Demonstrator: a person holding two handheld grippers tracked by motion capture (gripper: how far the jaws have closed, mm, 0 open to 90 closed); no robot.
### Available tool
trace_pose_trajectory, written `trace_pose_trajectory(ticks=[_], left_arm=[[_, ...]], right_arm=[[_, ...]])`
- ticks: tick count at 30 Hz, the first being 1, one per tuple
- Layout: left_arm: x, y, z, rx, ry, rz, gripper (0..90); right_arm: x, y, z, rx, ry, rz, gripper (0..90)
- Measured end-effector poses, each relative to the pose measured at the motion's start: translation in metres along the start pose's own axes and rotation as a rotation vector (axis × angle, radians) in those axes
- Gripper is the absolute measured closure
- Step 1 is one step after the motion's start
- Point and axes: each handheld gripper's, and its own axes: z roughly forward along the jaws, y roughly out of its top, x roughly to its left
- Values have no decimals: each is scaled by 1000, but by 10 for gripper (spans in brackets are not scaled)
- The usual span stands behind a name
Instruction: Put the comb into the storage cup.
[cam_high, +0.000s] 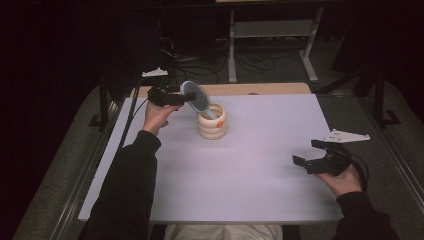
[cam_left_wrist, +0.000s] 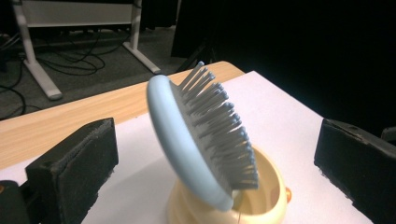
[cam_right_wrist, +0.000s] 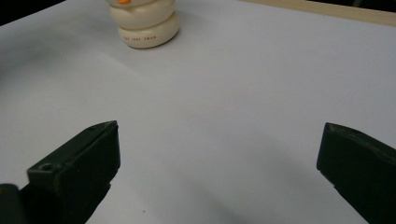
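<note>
The brush (cam_high: 196, 96) stands handle-down in the cup (cam_high: 212, 121) at the far left of the bench (cam_high: 260, 170), leaning left toward the left tongs (cam_high: 176, 96). Those tongs gape wide just beside its head, gripping nothing. A nudge from a jaw could tip the top-heavy brush and topple the cup. The right tongs (cam_high: 314, 153), also wide and empty, hover low at the near right, palm up.
</note>
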Motion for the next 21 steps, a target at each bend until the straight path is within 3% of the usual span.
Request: trace_pose_trajectory(ticks=[8,13,21], left_arm=[[-3,3,-26,-25,32,83,0],[-1,2,-40,-30,36,100,0],[-5,-4,-53,-25,4,136,0]], right_arm=[[1,0,0,4,-4,-5,0],[1,0,1,7,-5,-7,0],[2,0,1,9,-5,-11,0]])
